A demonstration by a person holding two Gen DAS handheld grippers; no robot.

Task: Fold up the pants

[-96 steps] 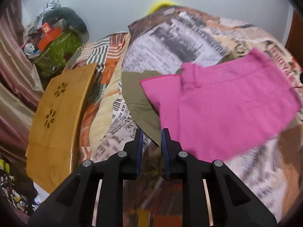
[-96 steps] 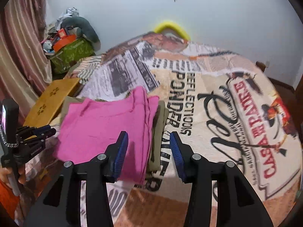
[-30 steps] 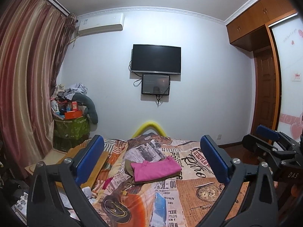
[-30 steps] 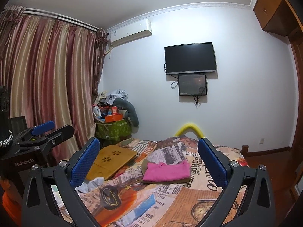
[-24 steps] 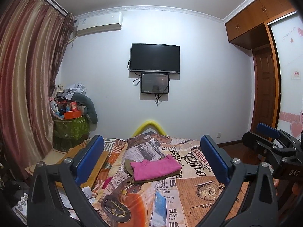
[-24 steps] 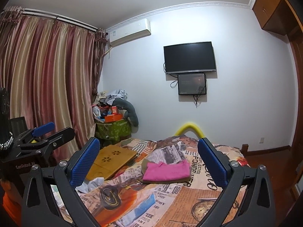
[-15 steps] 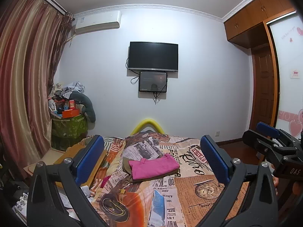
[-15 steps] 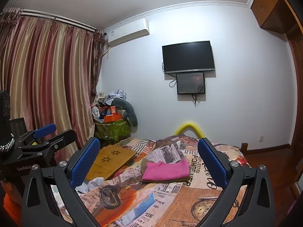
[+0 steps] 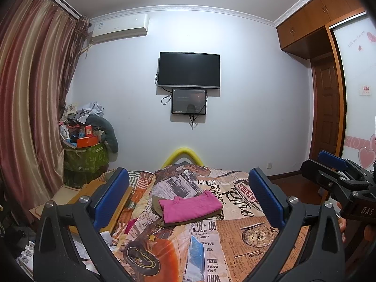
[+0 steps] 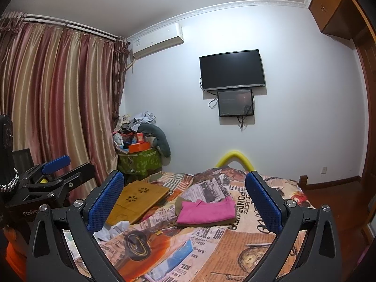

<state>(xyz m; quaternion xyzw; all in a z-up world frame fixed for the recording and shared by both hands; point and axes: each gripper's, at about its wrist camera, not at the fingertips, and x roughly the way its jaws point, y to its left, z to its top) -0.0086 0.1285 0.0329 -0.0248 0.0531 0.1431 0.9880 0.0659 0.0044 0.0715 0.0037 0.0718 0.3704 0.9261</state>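
Observation:
The folded pink pants (image 9: 190,208) lie on top of a folded olive garment (image 9: 156,203) in the middle of the bed; in the right wrist view the pink pants (image 10: 206,212) sit on the olive garment (image 10: 179,203) too. My left gripper (image 9: 189,198) is held wide open, well back from the bed, with nothing between its blue pads. My right gripper (image 10: 184,201) is also wide open and empty, far from the pants. The right gripper (image 9: 338,171) shows at the right edge of the left wrist view, and the left gripper (image 10: 56,171) at the left edge of the right wrist view.
The bed carries a newspaper-print cover (image 9: 235,235). A wooden lap desk (image 10: 138,199) lies on its left side. A green box piled with clutter (image 9: 85,157) stands by the striped curtains (image 10: 58,105). A TV (image 9: 189,69) hangs on the far wall; a wooden door (image 9: 329,108) is right.
Since 3.2 s ago both grippers pulled far back from the pants and opened wide. Over the last second the views only drifted slightly; the pants stayed still.

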